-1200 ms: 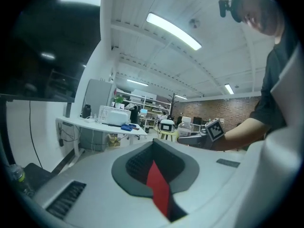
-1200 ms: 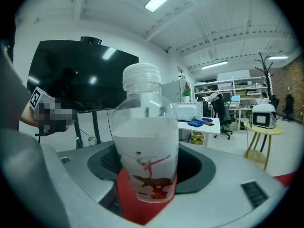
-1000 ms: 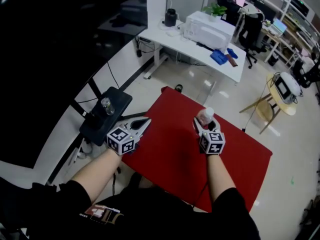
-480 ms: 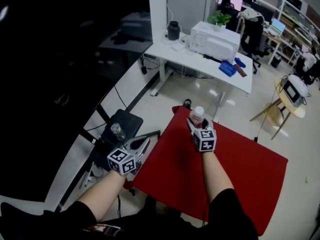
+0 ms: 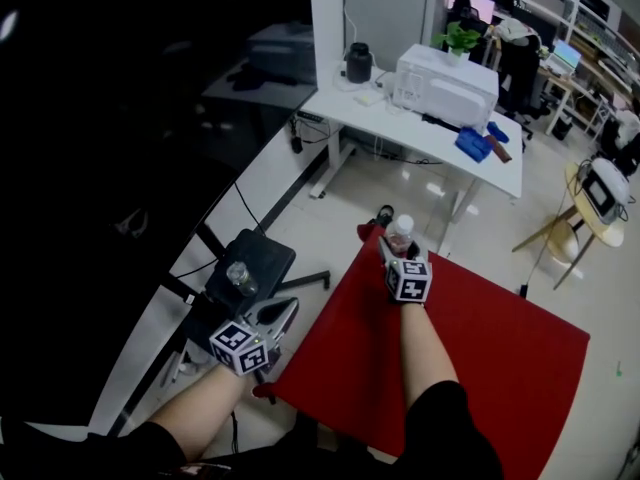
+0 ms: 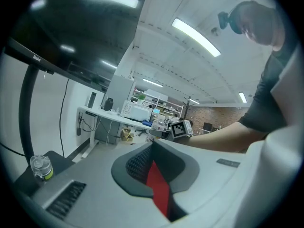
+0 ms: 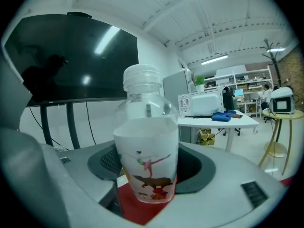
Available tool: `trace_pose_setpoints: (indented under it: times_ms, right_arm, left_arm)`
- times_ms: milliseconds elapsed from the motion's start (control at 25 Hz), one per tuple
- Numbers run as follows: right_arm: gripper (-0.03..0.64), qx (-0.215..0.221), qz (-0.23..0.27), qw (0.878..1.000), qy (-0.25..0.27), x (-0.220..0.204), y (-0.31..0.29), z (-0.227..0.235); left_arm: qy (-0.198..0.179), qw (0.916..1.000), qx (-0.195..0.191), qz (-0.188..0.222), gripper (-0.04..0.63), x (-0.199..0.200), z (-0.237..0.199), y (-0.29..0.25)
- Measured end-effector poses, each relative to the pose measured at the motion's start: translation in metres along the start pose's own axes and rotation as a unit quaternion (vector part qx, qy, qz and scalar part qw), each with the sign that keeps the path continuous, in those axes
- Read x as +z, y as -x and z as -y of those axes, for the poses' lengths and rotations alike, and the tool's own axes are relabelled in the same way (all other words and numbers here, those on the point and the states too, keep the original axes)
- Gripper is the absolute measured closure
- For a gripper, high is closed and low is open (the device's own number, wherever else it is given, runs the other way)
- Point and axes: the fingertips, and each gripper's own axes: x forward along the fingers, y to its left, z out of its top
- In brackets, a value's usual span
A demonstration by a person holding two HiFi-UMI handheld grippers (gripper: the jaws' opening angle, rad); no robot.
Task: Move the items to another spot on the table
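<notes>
Right hand-held gripper (image 5: 402, 253): reaching to the desk's far left corner, jaws closed on a clear bottle (image 5: 400, 232) with a white cap and printed label. Pads press its lower sides.

- Bottle upright, long axis vertical, dead centre between the jaws.
- Base just over the red desk (image 5: 500, 358); cannot tell whether it rests or is lifted.

Left hand-held gripper (image 5: 283, 311): jaws together, nothing in them. It hangs off the desk's left edge near the front left corner.

A second small bottle (image 5: 238, 274) stands on a black stand (image 5: 268, 256) just beyond it, off the desk.

Judgement: the right arm has this move. The open red surface lies toward the desk's right and near edges, so the carry goes that way.
</notes>
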Motion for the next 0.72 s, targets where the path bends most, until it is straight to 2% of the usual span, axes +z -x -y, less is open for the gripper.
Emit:
trace_pose_setpoints:
  times_ms: [400,560,720]
  right_arm:
    - [0.305,-0.02,-0.011,1.0,0.011,-0.02,-0.042,0.004]
    - [0.305,-0.015,-0.027,0.999,0.015,-0.038,-0.055,0.002]
    - [0.305,-0.015,-0.017,1.0,0.014,-0.034,-0.064,0.0]
  left_arm:
    - [0.003,0.9997,-0.002,-0.024,0.603,-0.016,-0.007,0.005]
    - [0.005,0.9997,-0.003,-0.024,0.603,-0.016,-0.012,0.005]
    - [0.001,0.9998,-0.011,-0.019,0.603,-0.015,-0.014,0.001]
